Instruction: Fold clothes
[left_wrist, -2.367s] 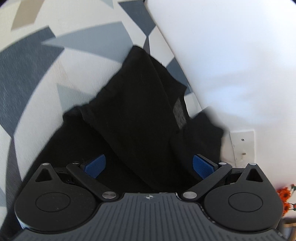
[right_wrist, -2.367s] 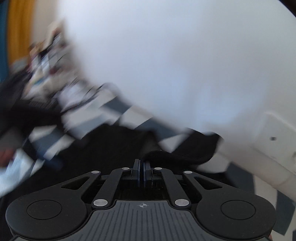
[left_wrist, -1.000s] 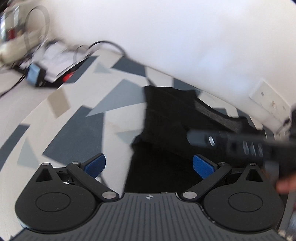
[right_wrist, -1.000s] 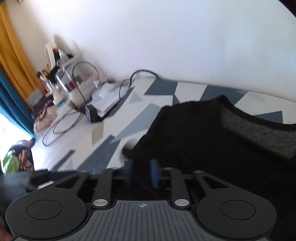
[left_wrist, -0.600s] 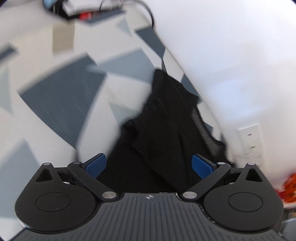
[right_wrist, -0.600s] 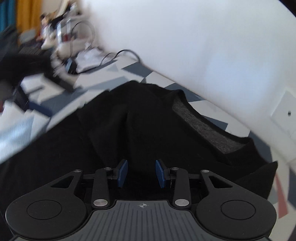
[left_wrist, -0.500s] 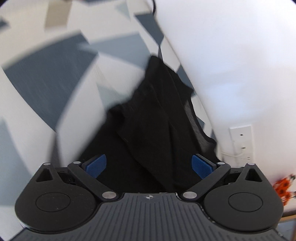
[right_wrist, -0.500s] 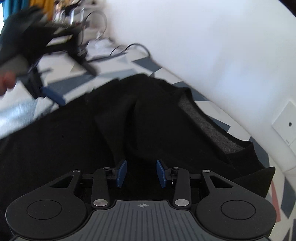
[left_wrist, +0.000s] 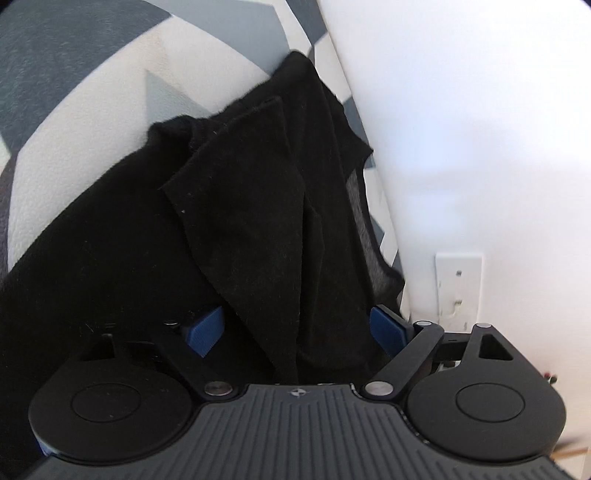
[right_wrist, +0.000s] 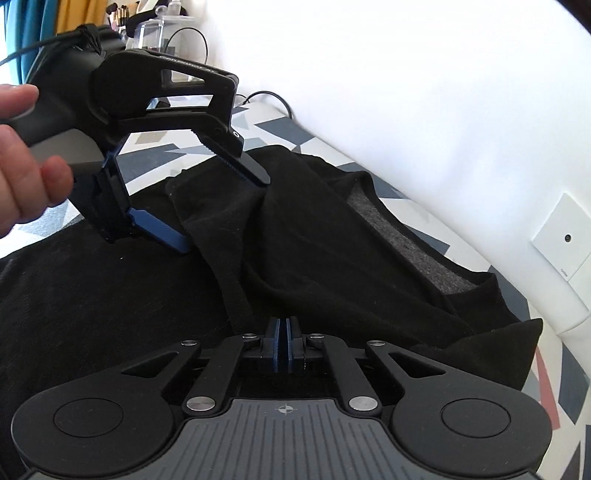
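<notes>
Right beside wall (left_wrist: 461, 129), black garment (left_wrist: 258, 221) edge.

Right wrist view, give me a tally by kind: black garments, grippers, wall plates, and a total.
Black garments: 1, the black top
Grippers: 2, the left gripper with jaws apart, the right gripper with jaws together
Wall plates: 1, the white wall plate
Total: 4

Both views are bright and evenly daylit. The white wall (left_wrist: 461, 129) is overexposed, with faint bluish shading. The black garment (right_wrist: 332, 240) reads as near-featureless dark mass beside the wall. Fisheye distortion bends straight edges toward the frame borders. Focus is sharp; no motion blur.
</notes>
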